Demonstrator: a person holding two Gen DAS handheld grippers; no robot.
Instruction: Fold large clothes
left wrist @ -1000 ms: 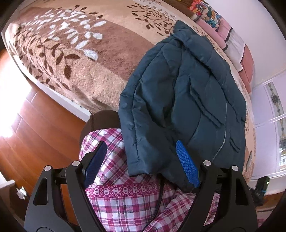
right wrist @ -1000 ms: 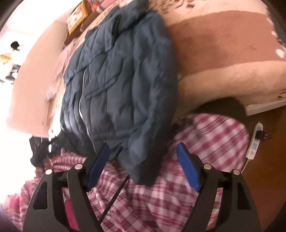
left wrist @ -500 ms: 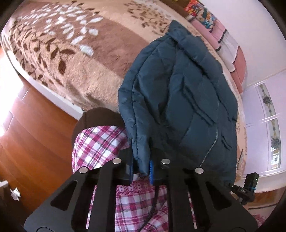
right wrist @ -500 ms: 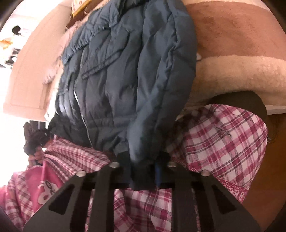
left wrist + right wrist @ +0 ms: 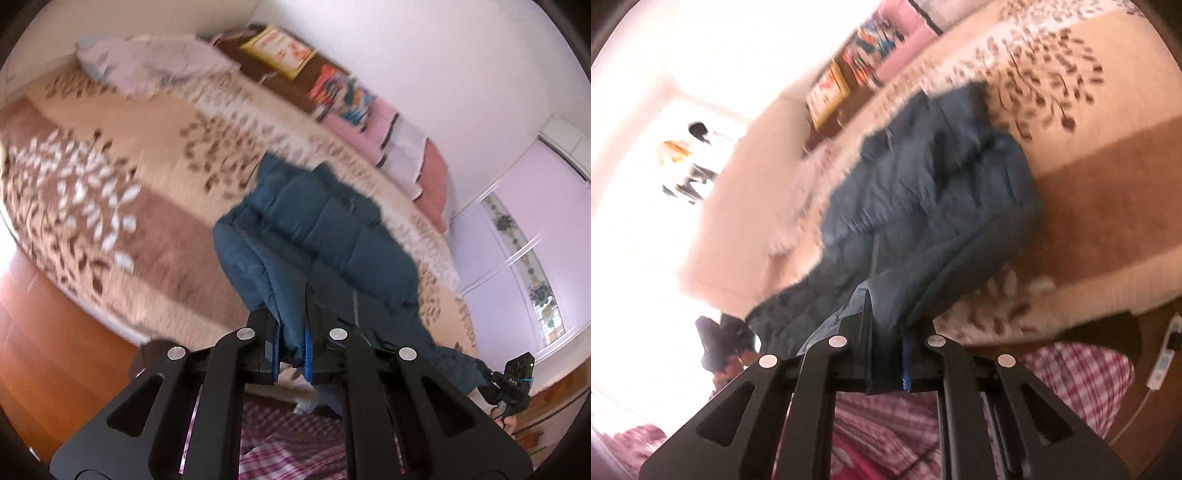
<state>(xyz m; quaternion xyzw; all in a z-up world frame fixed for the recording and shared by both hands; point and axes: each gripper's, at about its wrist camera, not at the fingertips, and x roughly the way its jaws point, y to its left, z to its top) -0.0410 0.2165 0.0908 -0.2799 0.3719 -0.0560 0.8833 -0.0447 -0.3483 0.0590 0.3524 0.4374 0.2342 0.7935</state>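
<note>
We have both grippers clamped on the hem of the dark blue puffer jacket [image 5: 325, 236]: the left gripper [image 5: 291, 354] has its fingers pinched nearly closed on one bottom corner, the right gripper [image 5: 886, 365] likewise on the other corner. The jacket's upper part lies on the leaf-patterned bed blanket [image 5: 110, 206], its hem end raised off the bed in our grip. Holding both corners probably keeps the hem taut and level, so we judge the lower half can be carried over toward the collar for a fold. Frames are blurry; pillows [image 5: 406, 147] sit beyond at the wall.
</note>
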